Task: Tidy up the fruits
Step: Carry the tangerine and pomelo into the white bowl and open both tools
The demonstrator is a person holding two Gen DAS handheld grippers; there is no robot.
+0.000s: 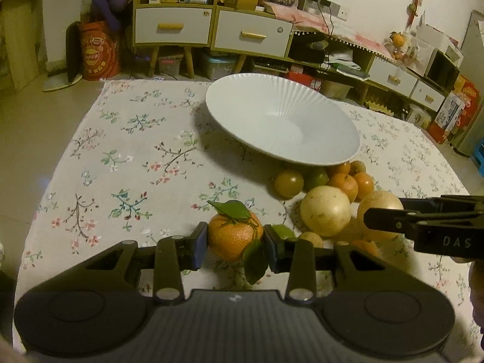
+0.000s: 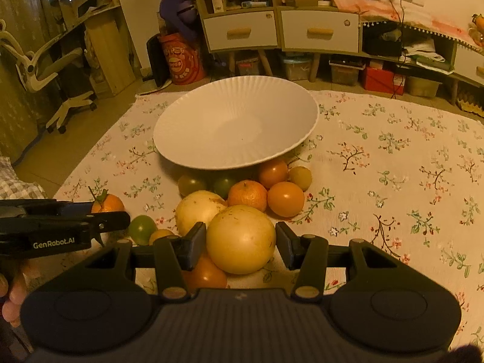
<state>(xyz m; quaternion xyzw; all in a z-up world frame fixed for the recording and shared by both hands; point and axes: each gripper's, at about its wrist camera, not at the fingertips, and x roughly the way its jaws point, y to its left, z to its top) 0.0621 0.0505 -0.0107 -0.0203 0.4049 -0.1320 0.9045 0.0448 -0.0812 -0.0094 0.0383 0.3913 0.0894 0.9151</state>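
A white ribbed bowl (image 1: 281, 121) (image 2: 236, 127) stands empty on the floral tablecloth. Before it lies a heap of oranges (image 2: 284, 198), green fruits (image 2: 142, 228) and two pale yellow round fruits (image 1: 325, 210). My left gripper (image 1: 236, 239) is shut on a leafy mandarin (image 1: 234, 237) at the heap's left end; that mandarin also shows in the right wrist view (image 2: 107, 202). My right gripper (image 2: 240, 240) has its jaws around a large pale yellow fruit (image 2: 240, 239), with a small gap on the right side.
The floral tablecloth (image 1: 127, 157) stretches wide to the left of the bowl and to the right (image 2: 393, 166). Cabinets with drawers (image 1: 211, 27) and storage boxes line the back wall. An office chair (image 2: 51, 69) stands far left.
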